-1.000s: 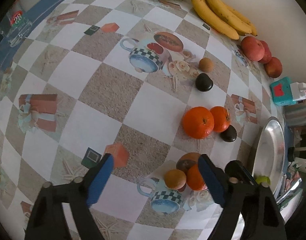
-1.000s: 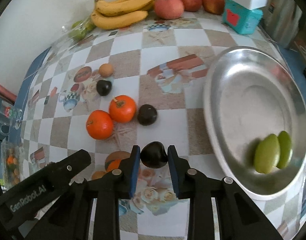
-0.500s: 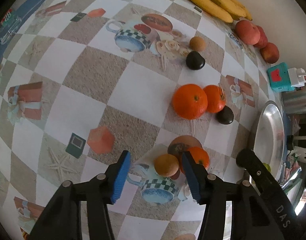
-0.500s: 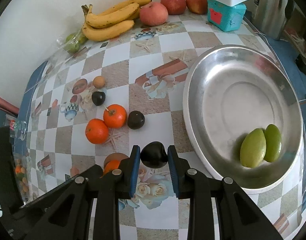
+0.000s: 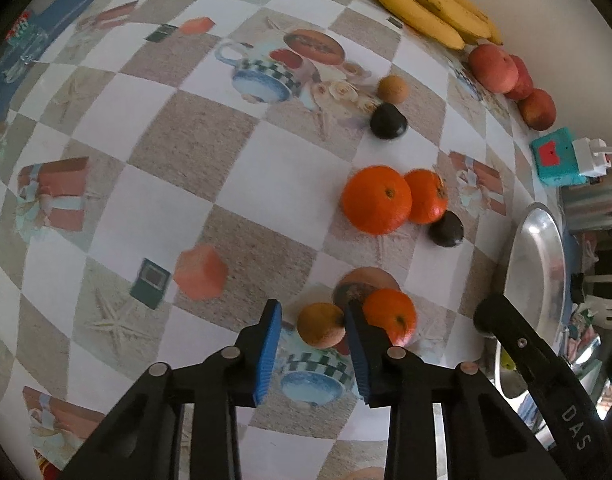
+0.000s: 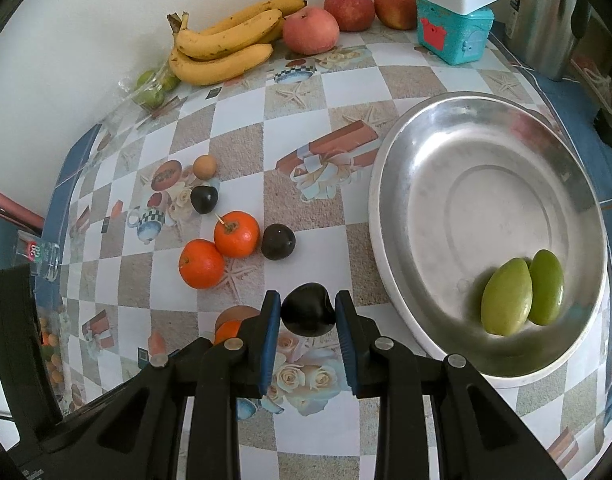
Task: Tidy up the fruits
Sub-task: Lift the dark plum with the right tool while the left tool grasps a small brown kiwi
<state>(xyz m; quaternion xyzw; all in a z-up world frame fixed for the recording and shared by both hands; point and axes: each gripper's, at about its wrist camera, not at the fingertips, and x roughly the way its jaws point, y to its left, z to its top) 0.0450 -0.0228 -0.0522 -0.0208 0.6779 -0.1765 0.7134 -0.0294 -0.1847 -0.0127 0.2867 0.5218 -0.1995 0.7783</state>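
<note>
My left gripper point(image 5: 312, 328) points down at the checkered tablecloth, and its jaws are closing around a small brownish-orange fruit point(image 5: 321, 325). The right pad touches the fruit; a narrow gap remains at the left pad. A small orange point(image 5: 390, 316) sits just outside the right finger. My right gripper point(image 6: 306, 312) is shut on a dark round fruit point(image 6: 308, 310), held left of the silver plate point(image 6: 386, 200). Two green fruits point(image 6: 506, 300) lie in the plate's near right part. Two oranges point(image 6: 236, 234) and two more dark fruits point(image 6: 278, 241) lie mid-table.
Bananas point(image 6: 222, 48), three red apples point(image 6: 311, 30) and a bag of green fruit point(image 6: 152, 88) line the back wall. A teal box topped by a power strip point(image 6: 454, 32) and a metal kettle point(image 6: 546, 16) stand at the back right. A small brown fruit point(image 6: 205, 166) lies left of centre.
The left jaws have narrowed from wide open to close around the small brownish-orange fruit. The right gripper keeps its hold on the dark fruit.
</note>
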